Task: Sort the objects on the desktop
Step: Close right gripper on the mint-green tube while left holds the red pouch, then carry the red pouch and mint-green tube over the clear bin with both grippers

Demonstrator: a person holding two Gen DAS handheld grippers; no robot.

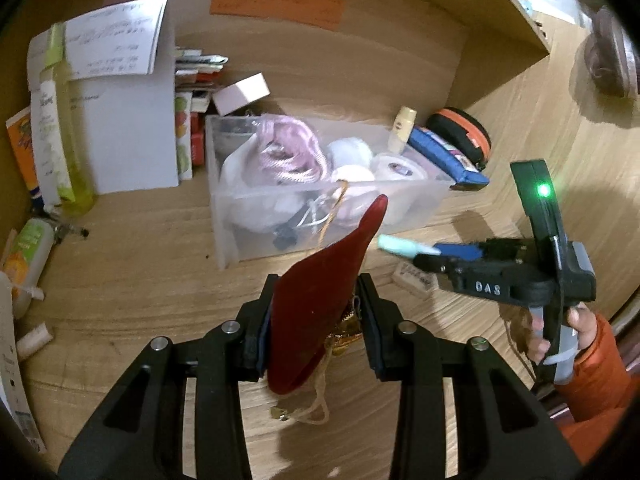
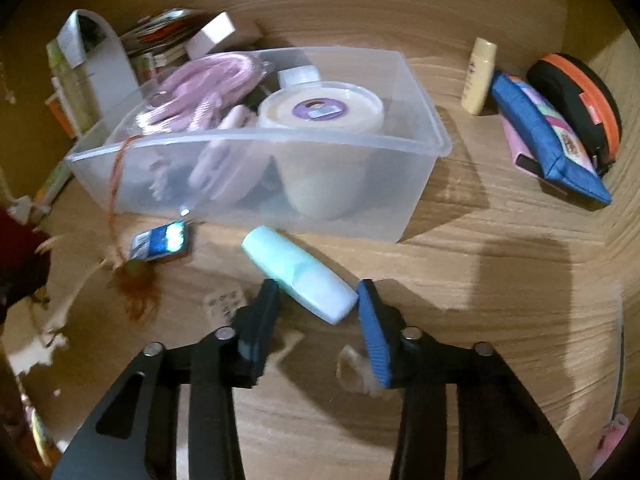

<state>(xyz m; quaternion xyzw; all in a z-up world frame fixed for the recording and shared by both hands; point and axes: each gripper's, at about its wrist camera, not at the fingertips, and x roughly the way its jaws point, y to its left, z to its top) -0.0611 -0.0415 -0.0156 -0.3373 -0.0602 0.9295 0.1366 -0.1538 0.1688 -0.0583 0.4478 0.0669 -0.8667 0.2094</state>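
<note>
Red velvet pouch (image 1: 320, 312), mint plastic tube (image 2: 298, 274), translucent bin (image 2: 416, 120).

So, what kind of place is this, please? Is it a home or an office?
Probably a home desk with a shelf above. The wooden desktop holds a clear plastic bin of odds and ends, a lotion bottle and stacked booklets, and coloured notes hang on the back panel.

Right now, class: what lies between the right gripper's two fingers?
The mint-green tube, lying slantwise on the desk before the clear bin; the right wrist view shows it.
</note>
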